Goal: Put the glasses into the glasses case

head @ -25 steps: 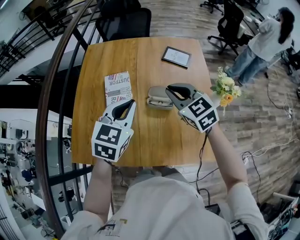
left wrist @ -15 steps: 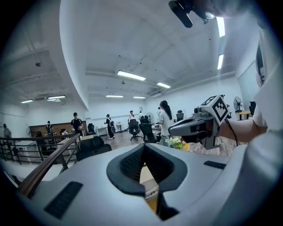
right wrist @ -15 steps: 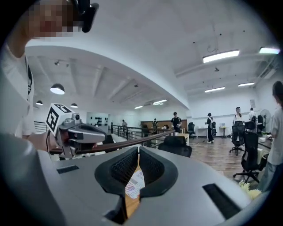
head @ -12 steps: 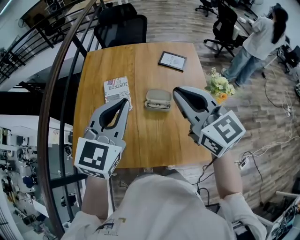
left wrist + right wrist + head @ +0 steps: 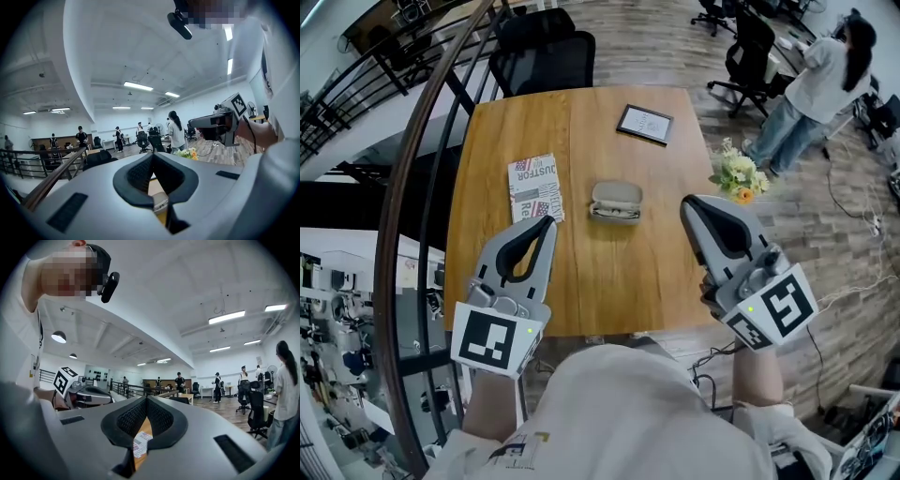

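Your grippers have drawn back from case and lifted since earlier frame. Left gripper: jaws together, empty. Right gripper: jaws together, empty. Case mid-table, lid looks down. Glasses unseen, likely inside. Task appears complete.

Wooden surface w/ 3 items on it.
Glasses case mid-surface, ahead of & between left gripper and right gripper; printed booklet just past left gripper's tip; dark-framed card at far side, well beyond both.
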A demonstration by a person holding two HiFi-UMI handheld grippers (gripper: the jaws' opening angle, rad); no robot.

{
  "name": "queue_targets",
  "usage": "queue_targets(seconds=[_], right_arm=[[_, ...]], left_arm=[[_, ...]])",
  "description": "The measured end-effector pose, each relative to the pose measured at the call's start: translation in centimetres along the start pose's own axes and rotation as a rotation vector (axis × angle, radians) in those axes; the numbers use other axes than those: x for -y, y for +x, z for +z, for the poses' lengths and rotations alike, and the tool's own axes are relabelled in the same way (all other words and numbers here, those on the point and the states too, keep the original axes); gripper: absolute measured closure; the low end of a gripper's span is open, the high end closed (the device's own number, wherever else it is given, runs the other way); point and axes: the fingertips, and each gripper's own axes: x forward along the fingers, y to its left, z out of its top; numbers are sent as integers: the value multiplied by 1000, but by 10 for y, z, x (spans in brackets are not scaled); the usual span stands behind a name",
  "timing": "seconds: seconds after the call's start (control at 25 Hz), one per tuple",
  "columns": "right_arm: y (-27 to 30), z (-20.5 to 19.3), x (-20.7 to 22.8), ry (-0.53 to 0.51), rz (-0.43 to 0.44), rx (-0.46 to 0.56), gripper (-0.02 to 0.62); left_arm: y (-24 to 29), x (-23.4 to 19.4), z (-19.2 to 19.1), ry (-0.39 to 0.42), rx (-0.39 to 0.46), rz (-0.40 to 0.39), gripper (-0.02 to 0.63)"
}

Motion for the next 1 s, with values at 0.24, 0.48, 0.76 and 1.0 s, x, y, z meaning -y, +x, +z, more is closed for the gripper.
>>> queue_targets(seconds=[0.24, 0.48, 0.76, 1.0], right_arm=[[-11, -15, -17, -7, 4, -40, 569], [-17, -38, -24, 11, -11, -96, 569], [-15, -53, -22, 9, -7, -134, 569], [-16, -61, -10, 1, -26, -157, 569]], left_arm=[[-6, 10, -12, -26, -6, -7, 589], [-8, 20, -30, -44, -51, -26, 589], [-6, 22, -35, -37, -69, -20, 589], [-4, 20, -34, -43, -50, 0, 589]])
